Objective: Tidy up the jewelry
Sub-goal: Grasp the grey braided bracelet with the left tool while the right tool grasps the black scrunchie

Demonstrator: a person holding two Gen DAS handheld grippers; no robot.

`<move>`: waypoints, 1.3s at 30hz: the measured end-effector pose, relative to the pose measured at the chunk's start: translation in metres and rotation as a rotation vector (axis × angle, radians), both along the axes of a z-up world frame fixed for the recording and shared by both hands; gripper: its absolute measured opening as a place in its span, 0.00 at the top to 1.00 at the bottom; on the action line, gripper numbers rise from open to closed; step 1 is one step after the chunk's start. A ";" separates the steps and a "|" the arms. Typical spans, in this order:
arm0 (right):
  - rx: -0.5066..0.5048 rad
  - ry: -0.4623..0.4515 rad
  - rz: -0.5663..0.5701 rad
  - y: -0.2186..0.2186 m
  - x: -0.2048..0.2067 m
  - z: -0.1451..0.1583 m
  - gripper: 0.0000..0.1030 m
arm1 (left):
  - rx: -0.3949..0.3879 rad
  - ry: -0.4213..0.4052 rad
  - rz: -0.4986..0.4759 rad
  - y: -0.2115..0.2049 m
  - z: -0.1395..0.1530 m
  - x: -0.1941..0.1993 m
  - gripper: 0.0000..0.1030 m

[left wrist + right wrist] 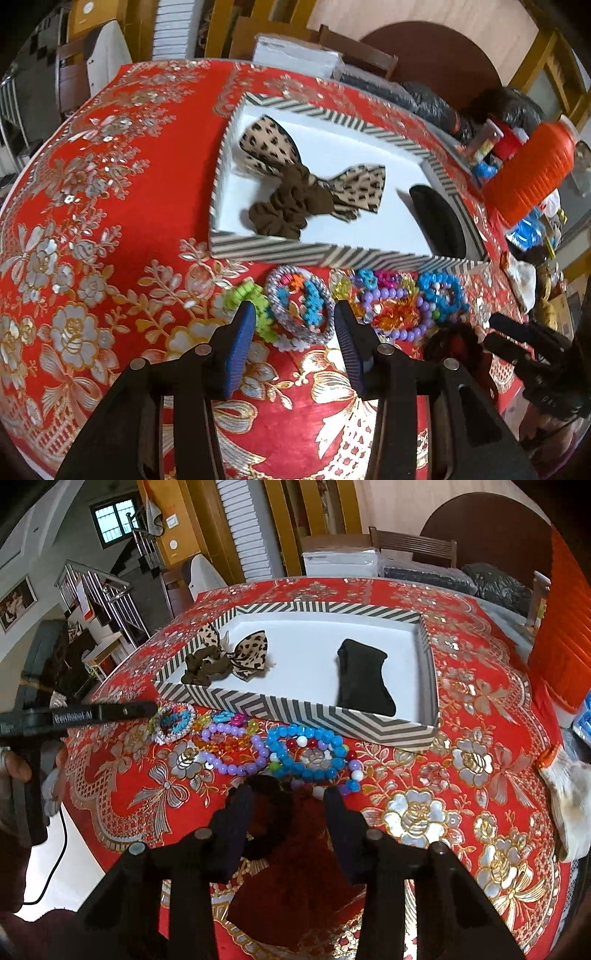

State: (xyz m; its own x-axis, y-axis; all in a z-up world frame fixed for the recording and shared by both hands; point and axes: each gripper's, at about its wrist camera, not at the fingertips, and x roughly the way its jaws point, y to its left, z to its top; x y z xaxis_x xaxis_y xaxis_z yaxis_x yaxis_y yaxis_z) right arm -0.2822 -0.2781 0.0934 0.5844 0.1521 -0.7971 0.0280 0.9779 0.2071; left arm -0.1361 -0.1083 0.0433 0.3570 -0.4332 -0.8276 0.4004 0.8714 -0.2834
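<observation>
A striped tray [258, 251] [295, 705] holds a leopard bow [269, 147] [251, 653], a brown scrunchie [291, 206] [205, 666] and a black pouch [439, 218] [364, 675]. Beaded bracelets lie on the red cloth in front of it: a silver-and-blue one [299, 306] [173, 720], a green one [247, 295], a purple one [399, 314] [236, 749], a blue one [441, 291] [310, 753]. My left gripper [293, 317] is open, jaws either side of the silver-and-blue bracelet. My right gripper [288, 801] is open over a dark red scrunchie [280, 812].
An orange ribbed container [528, 173] [565, 635] and clutter stand at the table's right edge. A white cloth [569, 801] lies at the right. The left gripper's body [74, 716] reaches in from the left. Chairs and boxes stand behind the table.
</observation>
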 end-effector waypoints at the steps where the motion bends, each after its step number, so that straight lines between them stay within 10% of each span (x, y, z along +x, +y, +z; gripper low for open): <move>1: 0.006 -0.001 -0.003 -0.001 0.000 0.000 0.59 | 0.020 0.001 0.006 -0.002 -0.002 0.000 0.56; 14: 0.012 -0.009 -0.002 -0.003 -0.003 0.002 0.59 | -0.013 0.024 0.036 -0.003 -0.009 0.007 0.90; 23: 0.048 -0.040 -0.012 -0.011 -0.006 0.010 0.64 | -0.149 0.031 0.053 0.034 0.023 -0.001 0.91; 34: 0.023 0.017 0.068 0.008 0.006 -0.009 0.71 | -0.121 -0.011 0.107 0.043 0.027 -0.005 0.90; 39: 0.016 0.058 0.078 0.013 0.018 -0.024 0.75 | -0.106 0.045 0.158 0.049 0.008 0.004 0.69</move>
State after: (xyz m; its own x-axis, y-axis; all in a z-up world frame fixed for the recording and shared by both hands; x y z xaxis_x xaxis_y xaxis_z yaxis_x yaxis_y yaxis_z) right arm -0.2638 -0.2652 0.0698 0.5229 0.2086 -0.8265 -0.0360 0.9741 0.2231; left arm -0.1322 -0.0596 0.0515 0.3911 -0.4601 -0.7971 0.2457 0.8868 -0.3914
